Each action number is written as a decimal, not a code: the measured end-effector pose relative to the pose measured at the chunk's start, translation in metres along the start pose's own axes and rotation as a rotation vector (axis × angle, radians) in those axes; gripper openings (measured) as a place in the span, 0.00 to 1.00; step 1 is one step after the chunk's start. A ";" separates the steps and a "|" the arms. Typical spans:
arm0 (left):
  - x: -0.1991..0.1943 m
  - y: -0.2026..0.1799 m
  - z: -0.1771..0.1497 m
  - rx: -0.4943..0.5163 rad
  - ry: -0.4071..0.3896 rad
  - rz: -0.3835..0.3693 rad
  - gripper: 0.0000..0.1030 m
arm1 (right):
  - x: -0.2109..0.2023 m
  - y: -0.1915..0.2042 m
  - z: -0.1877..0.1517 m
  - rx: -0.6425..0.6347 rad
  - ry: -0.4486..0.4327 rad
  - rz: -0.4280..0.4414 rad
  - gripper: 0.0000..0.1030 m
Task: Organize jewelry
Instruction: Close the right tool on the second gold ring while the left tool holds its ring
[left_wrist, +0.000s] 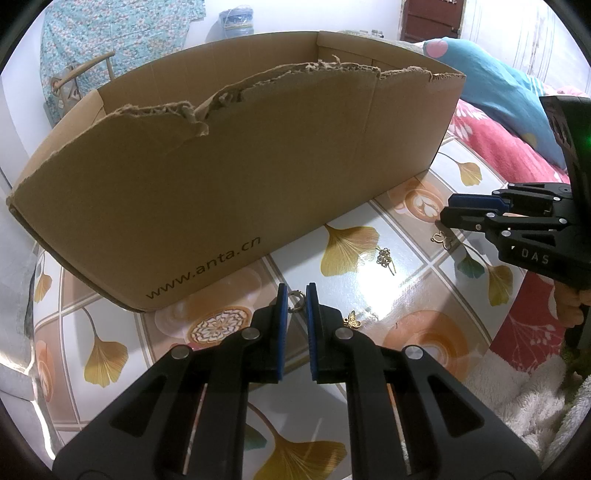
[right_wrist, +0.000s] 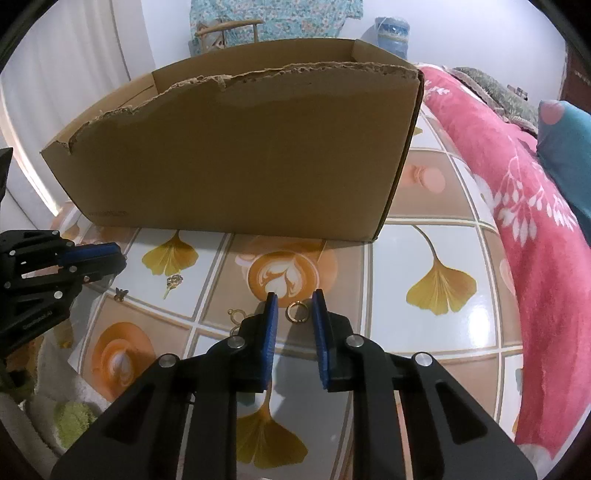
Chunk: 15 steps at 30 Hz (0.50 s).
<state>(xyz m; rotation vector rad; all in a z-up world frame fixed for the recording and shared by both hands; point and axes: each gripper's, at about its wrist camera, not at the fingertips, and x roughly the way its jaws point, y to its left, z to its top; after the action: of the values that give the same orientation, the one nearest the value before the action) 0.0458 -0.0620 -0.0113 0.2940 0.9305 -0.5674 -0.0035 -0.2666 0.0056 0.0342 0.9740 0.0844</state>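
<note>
My left gripper (left_wrist: 296, 295) is open, its blue pads on either side of a small ring-shaped piece (left_wrist: 296, 300) on the table. A gold butterfly charm (left_wrist: 352, 318) lies just right of it, a flower-shaped piece (left_wrist: 385, 257) farther off. My right gripper (right_wrist: 294, 303) is open around a gold ring (right_wrist: 296, 312) on the table. A looped gold piece (right_wrist: 236, 314) lies left of its left finger. The right gripper also shows in the left wrist view (left_wrist: 445, 212), above a gold butterfly outline piece (left_wrist: 441, 239). The left gripper shows in the right wrist view (right_wrist: 114, 258).
A large open cardboard box (left_wrist: 229, 177) with a torn front edge stands on the ginkgo-leaf patterned table (left_wrist: 417, 284) behind the jewelry; it also shows in the right wrist view (right_wrist: 240, 155). A pink blanket (right_wrist: 517, 206) lies to the right. A small flower piece (right_wrist: 174, 281) and a dark butterfly (right_wrist: 121, 293) lie on the table.
</note>
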 end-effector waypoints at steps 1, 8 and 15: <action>-0.001 0.000 -0.001 0.001 0.000 0.000 0.09 | 0.000 -0.001 0.000 0.004 0.002 0.002 0.17; 0.000 0.000 0.000 0.000 0.000 0.000 0.09 | 0.001 -0.005 0.001 0.021 0.008 0.016 0.11; 0.000 0.001 -0.001 0.003 0.000 0.000 0.09 | 0.001 -0.008 0.000 0.028 -0.002 0.030 0.11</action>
<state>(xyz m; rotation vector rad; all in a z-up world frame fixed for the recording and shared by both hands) 0.0456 -0.0610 -0.0112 0.2965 0.9301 -0.5690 -0.0030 -0.2742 0.0045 0.0744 0.9731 0.0984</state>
